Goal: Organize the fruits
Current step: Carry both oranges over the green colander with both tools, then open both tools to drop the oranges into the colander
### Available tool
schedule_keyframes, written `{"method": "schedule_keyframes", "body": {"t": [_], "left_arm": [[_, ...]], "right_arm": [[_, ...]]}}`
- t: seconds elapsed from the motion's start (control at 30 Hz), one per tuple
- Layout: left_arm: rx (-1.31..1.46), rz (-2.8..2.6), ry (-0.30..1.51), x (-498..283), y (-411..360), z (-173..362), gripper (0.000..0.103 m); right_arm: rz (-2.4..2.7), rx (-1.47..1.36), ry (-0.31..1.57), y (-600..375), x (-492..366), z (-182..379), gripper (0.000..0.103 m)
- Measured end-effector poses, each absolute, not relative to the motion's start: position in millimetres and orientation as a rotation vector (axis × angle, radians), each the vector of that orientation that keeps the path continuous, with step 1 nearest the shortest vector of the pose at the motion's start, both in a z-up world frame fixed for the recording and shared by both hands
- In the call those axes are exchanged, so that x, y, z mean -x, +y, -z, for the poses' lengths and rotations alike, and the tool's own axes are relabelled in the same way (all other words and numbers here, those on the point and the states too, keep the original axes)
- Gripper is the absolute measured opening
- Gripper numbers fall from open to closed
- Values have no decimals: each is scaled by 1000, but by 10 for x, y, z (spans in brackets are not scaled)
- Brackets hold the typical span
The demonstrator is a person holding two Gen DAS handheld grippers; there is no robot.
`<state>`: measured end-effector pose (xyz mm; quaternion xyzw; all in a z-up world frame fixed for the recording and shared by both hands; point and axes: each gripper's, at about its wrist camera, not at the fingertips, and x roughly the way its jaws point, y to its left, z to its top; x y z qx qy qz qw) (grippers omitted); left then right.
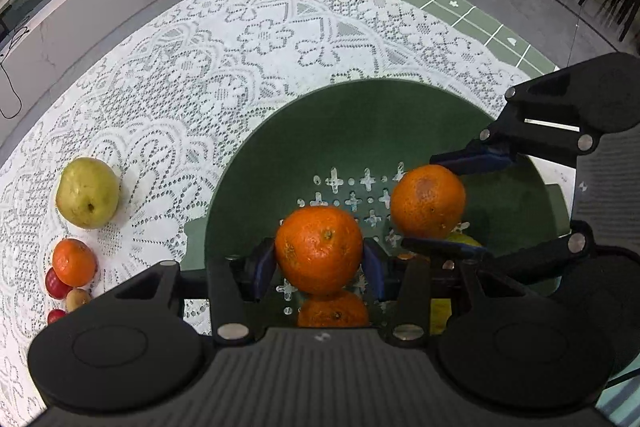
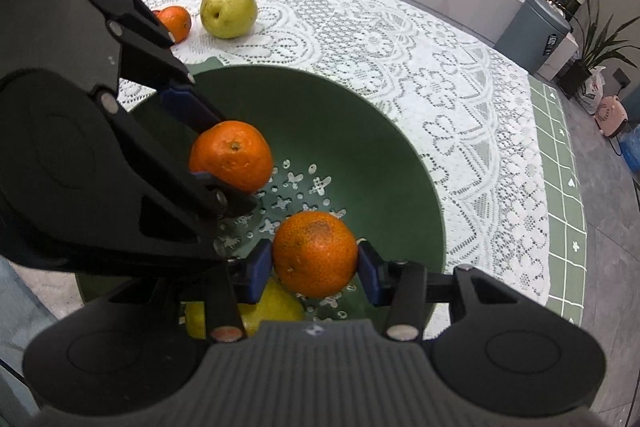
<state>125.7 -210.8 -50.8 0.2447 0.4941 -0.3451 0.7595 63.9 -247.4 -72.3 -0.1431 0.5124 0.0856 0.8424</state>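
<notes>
My left jaws (image 1: 319, 269) pinch a round orange mandarin (image 1: 319, 251) over the dark green perforated plastic bowl (image 1: 280, 131), stem scar facing up. My right jaws (image 2: 315, 264) clamp a second speckled mandarin (image 2: 315, 253) over the same bowl. Only the left view shows small red fruits (image 1: 54, 283) beyond my left side, beside a loose mandarin (image 1: 74, 262) and a yellow-green pear (image 1: 88, 192) on the lace-covered worktop (image 1: 240, 39). The right view shows a yellow fruit (image 2: 276, 303) in the bowl, partly hidden beneath my jaws.
</notes>
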Motion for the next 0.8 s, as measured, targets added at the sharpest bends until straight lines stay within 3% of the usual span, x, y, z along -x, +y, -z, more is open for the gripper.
{"method": "schedule_keyframes", "body": {"t": [0.8], "left_arm": [[-568,726,1101,-1330,-2150,623,54]], "right_arm": [[-173,296,1131,-2470,-745,783,45]]}}
